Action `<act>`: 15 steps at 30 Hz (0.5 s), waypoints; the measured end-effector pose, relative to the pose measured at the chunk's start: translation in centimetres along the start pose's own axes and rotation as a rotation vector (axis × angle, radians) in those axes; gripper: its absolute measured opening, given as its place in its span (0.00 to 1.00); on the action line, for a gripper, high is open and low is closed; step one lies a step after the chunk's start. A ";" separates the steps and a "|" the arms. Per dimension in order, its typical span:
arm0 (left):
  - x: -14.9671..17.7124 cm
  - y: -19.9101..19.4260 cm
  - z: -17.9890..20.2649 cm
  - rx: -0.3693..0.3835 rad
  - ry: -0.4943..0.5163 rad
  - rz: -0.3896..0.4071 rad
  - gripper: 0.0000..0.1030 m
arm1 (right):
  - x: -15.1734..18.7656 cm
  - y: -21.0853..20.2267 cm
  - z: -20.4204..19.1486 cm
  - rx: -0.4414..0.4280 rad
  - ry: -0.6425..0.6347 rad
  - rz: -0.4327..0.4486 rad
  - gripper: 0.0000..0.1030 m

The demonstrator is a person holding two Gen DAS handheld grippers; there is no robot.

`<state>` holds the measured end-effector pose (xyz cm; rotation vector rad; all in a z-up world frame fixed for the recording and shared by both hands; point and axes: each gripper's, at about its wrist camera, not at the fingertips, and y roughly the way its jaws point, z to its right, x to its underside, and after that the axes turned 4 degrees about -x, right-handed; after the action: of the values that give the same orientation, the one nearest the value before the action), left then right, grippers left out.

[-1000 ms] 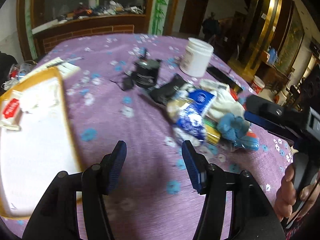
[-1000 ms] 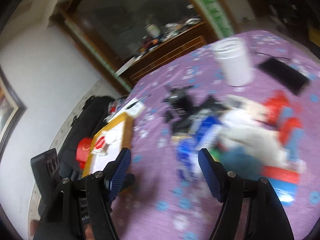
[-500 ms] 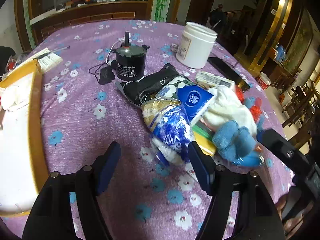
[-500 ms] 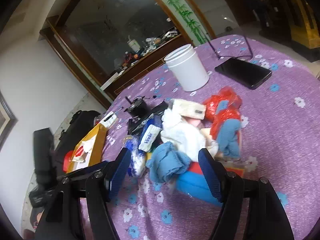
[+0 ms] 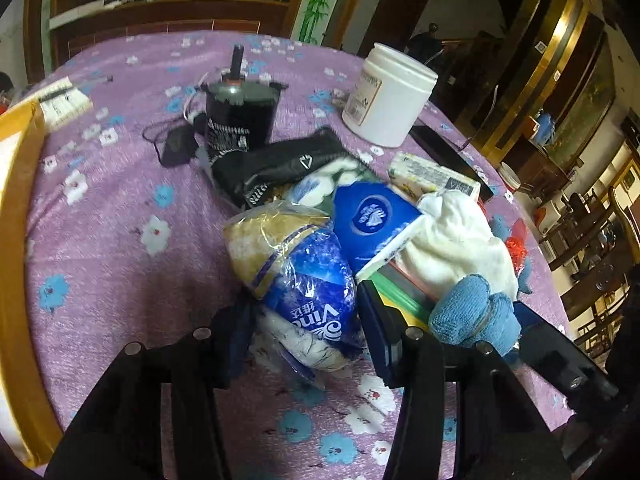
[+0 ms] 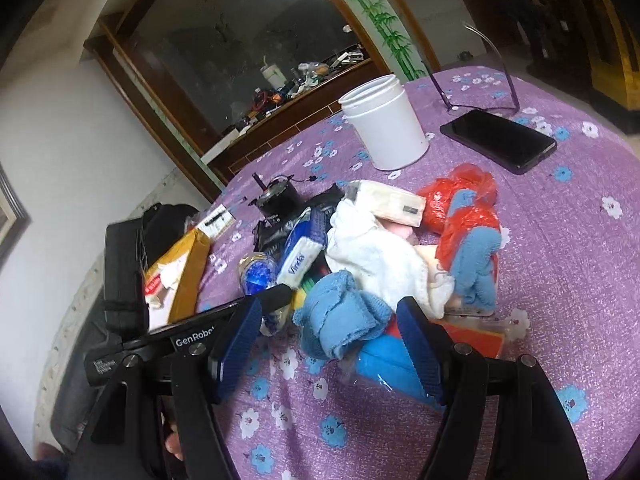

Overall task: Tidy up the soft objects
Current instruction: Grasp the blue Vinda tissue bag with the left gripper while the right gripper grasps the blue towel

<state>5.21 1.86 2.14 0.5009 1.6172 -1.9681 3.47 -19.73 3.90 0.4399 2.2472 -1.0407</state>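
Observation:
A pile of soft things lies on the purple flowered tablecloth (image 5: pixel 120 208). My left gripper (image 5: pixel 306 336) has its jaws closing on a clear and blue bag of tissues (image 5: pixel 304 280), and both pads touch its sides. A blue tissue pack (image 5: pixel 372 220) and a white cloth (image 5: pixel 452 240) lie just behind the bag. My right gripper (image 6: pixel 328 344) stands open, low over the table. A rolled blue cloth (image 6: pixel 340 320) sits between its fingers, untouched by the pads. Behind it are the white cloth (image 6: pixel 376 256), a red plastic bag (image 6: pixel 460 200) and a blue knit piece (image 6: pixel 476 264).
A white jar (image 5: pixel 388 96), a black motor with a cable (image 5: pixel 240 116) and a dark phone (image 6: pixel 500 140) stand beyond the pile. A yellow-rimmed tray (image 5: pixel 16 240) lies at the table's left edge. A wooden sideboard with clutter runs behind.
My left gripper moved forward and down to the pile and narrowed around the tissue bag. The right gripper sank toward the blue cloth with its jaws unchanged.

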 end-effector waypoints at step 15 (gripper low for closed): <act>-0.1 -2.8 0.2 -0.051 0.082 0.125 0.45 | 0.8 2.7 -2.2 0.146 -0.150 -0.056 0.57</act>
<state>3.57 2.03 4.40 0.6535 1.6403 -1.8315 3.43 -16.24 2.97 0.3491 2.0704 -1.2308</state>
